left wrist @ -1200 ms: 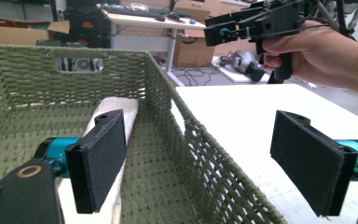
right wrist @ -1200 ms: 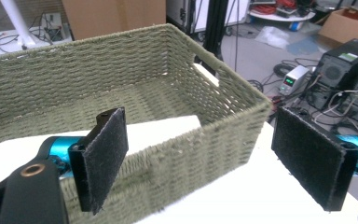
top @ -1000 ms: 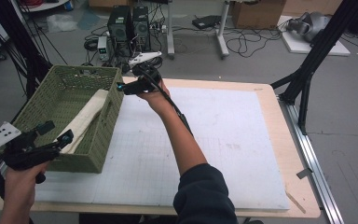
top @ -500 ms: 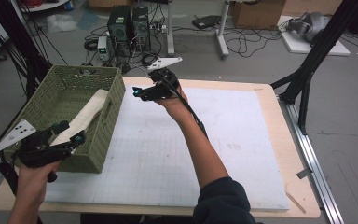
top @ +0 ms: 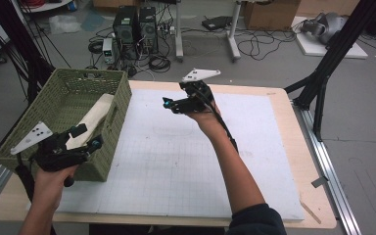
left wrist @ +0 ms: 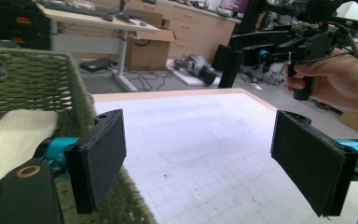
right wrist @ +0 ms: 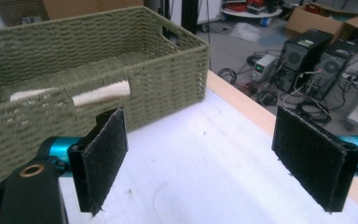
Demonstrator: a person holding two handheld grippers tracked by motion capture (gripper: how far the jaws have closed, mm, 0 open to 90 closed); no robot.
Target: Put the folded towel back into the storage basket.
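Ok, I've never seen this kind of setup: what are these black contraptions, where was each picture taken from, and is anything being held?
No robot here: a person holds a hand-operated tool in each hand. The high view looks down on the table: left tool near the green woven basket, right tool raised over the white gridded mat. The other two pictures come from cameras riding on each tool, looking out between its two black pads. Both tools stand open and hold nothing. A cream folded cloth lies in the basket.
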